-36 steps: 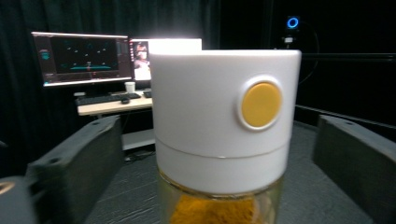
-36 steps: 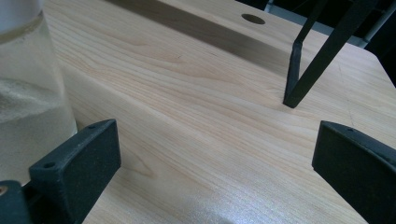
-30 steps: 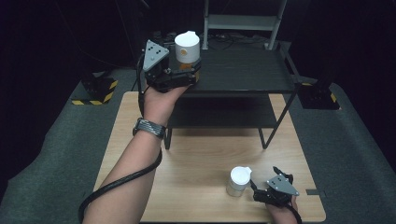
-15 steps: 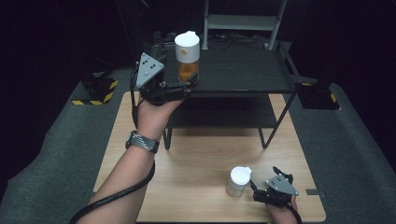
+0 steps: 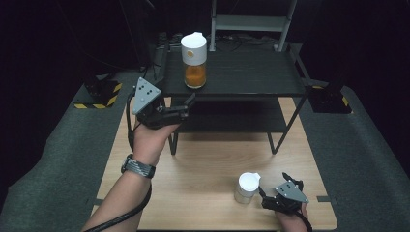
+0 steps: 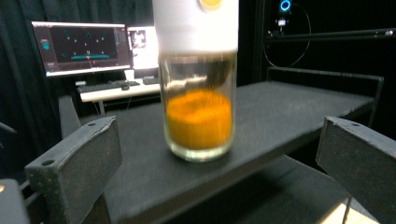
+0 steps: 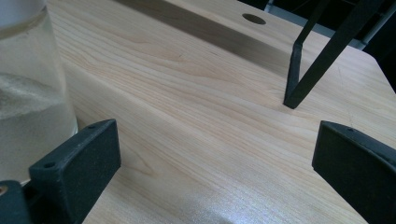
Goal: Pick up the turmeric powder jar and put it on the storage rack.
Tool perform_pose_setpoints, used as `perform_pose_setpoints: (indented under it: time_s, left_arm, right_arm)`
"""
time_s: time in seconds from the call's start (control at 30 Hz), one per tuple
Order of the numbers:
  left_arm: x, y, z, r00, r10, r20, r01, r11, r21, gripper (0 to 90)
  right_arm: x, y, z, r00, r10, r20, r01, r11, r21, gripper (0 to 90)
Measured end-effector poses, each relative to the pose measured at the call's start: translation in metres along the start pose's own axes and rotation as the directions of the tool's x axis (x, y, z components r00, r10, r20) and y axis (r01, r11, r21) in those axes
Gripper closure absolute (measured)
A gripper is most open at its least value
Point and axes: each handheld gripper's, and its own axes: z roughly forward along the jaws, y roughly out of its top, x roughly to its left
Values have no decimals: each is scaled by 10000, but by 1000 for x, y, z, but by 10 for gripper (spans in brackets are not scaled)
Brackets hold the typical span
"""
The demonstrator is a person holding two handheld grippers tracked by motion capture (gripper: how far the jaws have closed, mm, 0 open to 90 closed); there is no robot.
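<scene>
High view: orange-powder jar point(image 5: 195, 60) stands on the black shelf point(image 5: 251, 72); left gripper point(image 5: 181, 108) just short of it. Left gripper view: jaws wide, empty. Right gripper view: right gripper point(image 7: 210, 154) wide beside a white-powder jar point(image 7: 28, 93)

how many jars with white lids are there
2. One jar with orange powder stands on the top of the black shelf, ahead of the open left gripper. The other jar, with pale contents, stands on the wooden table beside the right gripper.
</scene>
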Motion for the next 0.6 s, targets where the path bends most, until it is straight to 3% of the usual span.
perform_pose_setpoints:
  time_s: [0.6]
  left_arm:
    - [-3, -49, -27, 9995, -36, 308, 18, 9982, 606, 4]
  right_arm:
    - [1, 0, 0, 10000, -68, 27, 68, 10000, 10, 5]
